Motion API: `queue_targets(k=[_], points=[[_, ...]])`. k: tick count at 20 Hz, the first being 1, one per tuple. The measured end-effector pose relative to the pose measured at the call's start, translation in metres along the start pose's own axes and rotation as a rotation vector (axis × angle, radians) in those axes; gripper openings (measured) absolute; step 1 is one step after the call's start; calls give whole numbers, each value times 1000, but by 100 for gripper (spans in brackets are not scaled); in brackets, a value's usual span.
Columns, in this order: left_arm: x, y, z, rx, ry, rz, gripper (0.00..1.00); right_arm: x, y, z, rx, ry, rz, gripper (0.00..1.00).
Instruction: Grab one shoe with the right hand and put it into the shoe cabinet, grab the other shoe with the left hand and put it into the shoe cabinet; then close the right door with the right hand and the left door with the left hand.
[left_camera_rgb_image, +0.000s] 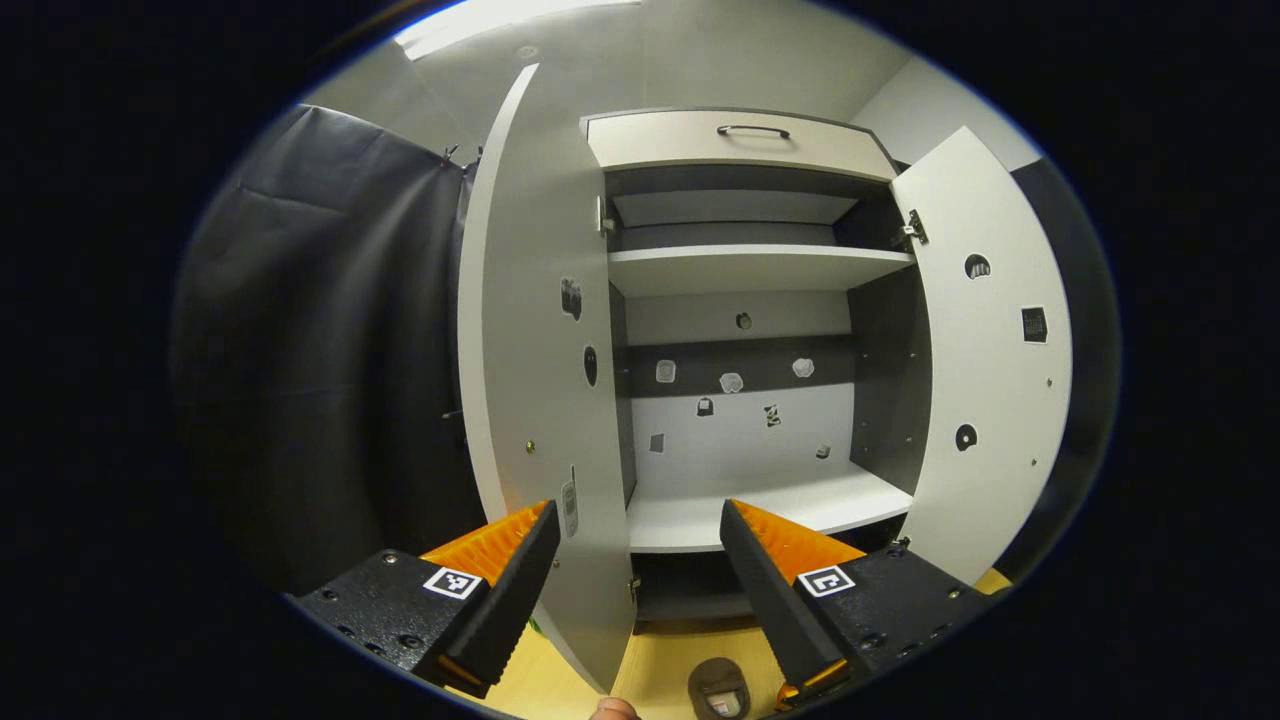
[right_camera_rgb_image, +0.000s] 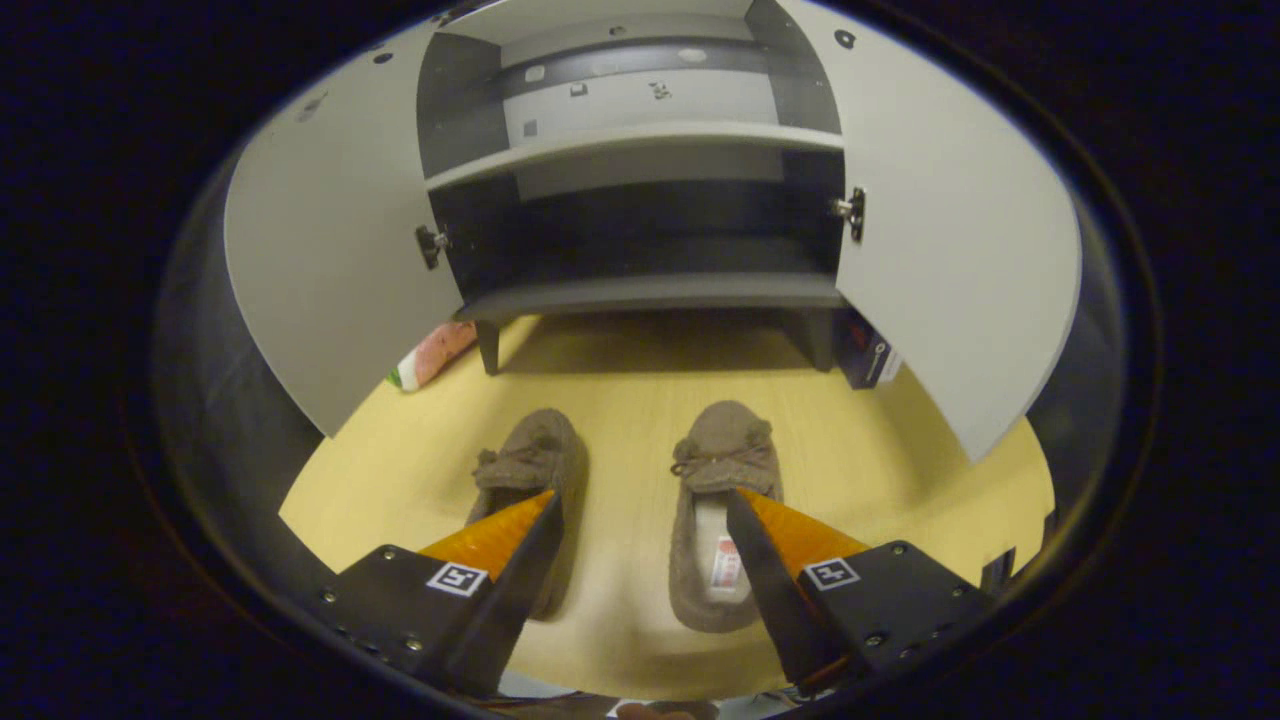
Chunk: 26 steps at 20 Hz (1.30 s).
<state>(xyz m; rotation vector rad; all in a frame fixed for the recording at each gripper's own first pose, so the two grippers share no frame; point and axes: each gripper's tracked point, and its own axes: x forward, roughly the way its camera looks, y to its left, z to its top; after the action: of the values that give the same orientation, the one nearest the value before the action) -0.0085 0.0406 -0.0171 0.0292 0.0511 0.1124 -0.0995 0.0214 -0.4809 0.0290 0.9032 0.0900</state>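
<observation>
Now both shoes (right_camera_rgb_image: 715, 510) lie on floor under right gripper (right_camera_rgb_image: 640, 510), fingers apart.

The left hand-held gripper (left_camera_rgb_image: 640, 520) is being held level and aimed straight ahead, with its jaws spread wide and nothing gripped between its fingers (left_camera_rgb_image: 520, 560). The right hand-held gripper (right_camera_rgb_image: 640, 515) is being held tilted downward toward the floor, its jaws likewise spread wide and nothing clamped between them. A fingertip (left_camera_rgb_image: 612, 709) is being shown at the bottom edge of the left gripper view.
</observation>
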Motion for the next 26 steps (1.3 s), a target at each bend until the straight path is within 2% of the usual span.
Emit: queue_targets(k=[3, 7, 8, 9, 10, 12, 13, 15, 18, 19, 22, 26], points=[[-2, 1, -3, 1, 6, 7, 98, 33, -3, -15, 15, 45, -10, 99], [-3, 5, -8, -8, 15, 10, 98, 72, -10, -9, -6, 59, -54, 99], [-3, 7, -8, -10, 16, 15, 99, 79, -14, -8, -10, 64, -69, 92], [-3, 9, -9, -10, 17, 20, 99, 86, -14, -11, -13, 76, -74, 81], [-2, 11, -11, -7, 19, 24, 99, 88, -14, -12, -22, 95, -82, 81], [-2, 14, -12, -2, 24, 28, 99, 103, -26, -17, -68, 95, -130, 69], [-1, 13, -12, -3, 20, 24, 99, 101, -34, -17, -91, 89, -168, 53], [1, 13, -13, 4, 19, 18, 97, 99, -35, -16, -94, 88, -179, 15], [3, 10, -13, 7, 20, 9, 97, 100, -34, -14, -94, 88, -163, 15], [4, 10, -14, 2, 20, 4, 97, 97, -32, -12, -85, 80, -160, 2], [6, 9, -14, -3, 19, -7, 97, 92, -36, -6, -87, 72, -165, 1], [9, 6, -14, 1, 13, -21, 97, 64, -38, 35, -51, -14, -165, 1]])
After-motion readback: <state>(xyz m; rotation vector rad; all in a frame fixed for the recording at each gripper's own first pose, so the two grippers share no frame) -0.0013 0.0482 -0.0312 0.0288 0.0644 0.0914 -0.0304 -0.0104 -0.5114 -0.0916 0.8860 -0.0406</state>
